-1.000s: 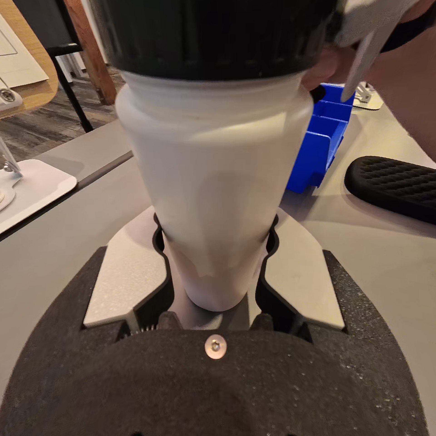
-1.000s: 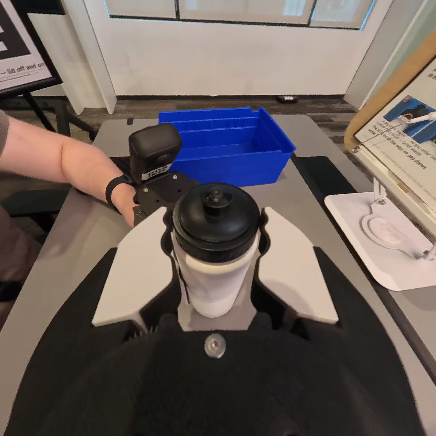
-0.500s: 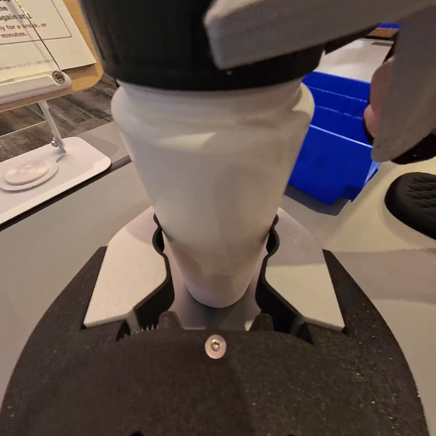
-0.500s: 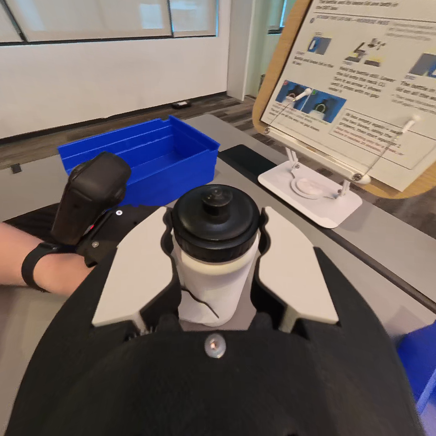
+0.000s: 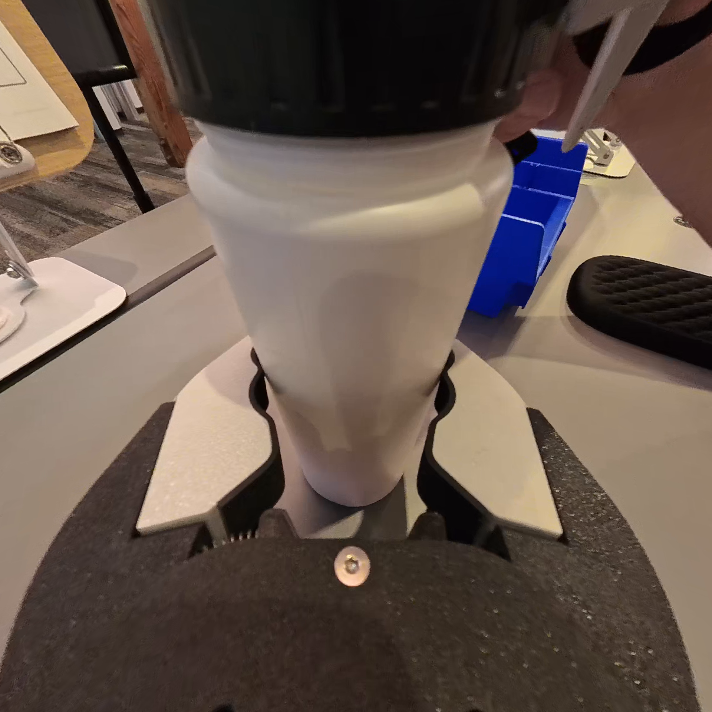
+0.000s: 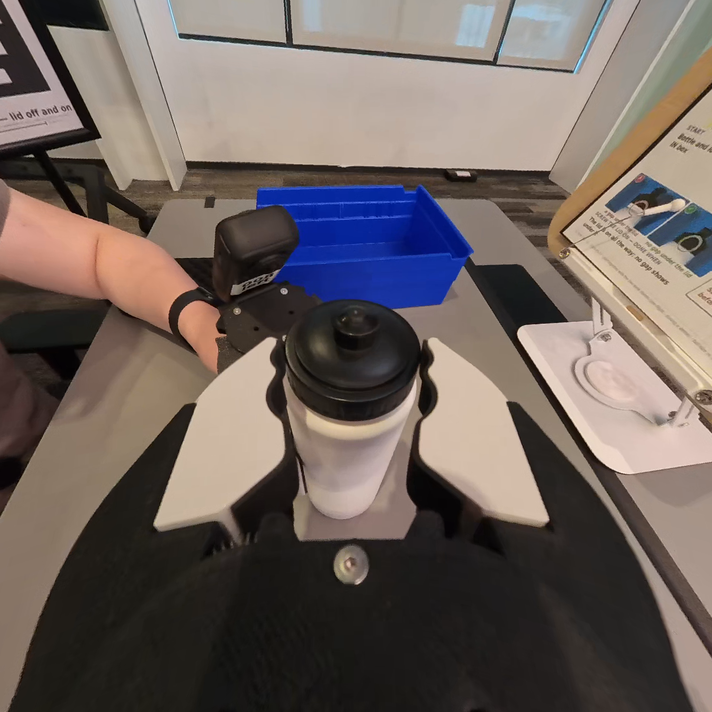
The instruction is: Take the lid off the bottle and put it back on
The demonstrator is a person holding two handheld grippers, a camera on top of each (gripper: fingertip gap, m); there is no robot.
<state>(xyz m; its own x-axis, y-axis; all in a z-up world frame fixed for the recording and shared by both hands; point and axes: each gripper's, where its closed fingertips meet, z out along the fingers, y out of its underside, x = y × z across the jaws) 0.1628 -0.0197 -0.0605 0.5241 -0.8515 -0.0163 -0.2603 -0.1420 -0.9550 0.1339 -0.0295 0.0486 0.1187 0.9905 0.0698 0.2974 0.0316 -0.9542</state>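
A white bottle (image 5: 346, 269) with a black screw lid (image 5: 346, 57) stands upright on the grey table (image 5: 96, 404). My left gripper (image 5: 352, 370) is shut on the bottle's lower body, with a finger on each side. In the right wrist view I look down on the lid (image 6: 352, 346) and the bottle (image 6: 343, 462) under it. My right gripper (image 6: 352, 366) is shut on the lid's ribbed rim. The left gripper's body (image 6: 266, 316) and the hand holding it show behind the bottle. One right finger (image 5: 601, 77) shows beside the lid in the left wrist view.
A blue bin (image 6: 366, 262) stands on the table behind the bottle; it also shows in the left wrist view (image 5: 528, 239). An instruction board (image 6: 635, 231) on a white stand base (image 6: 616, 385) is at the right. A black mesh pad (image 5: 647, 304) lies on the table.
Half a second ago both views had swung round the bottle's axis; now both are back near where they were a second ago. Both grips look unchanged.
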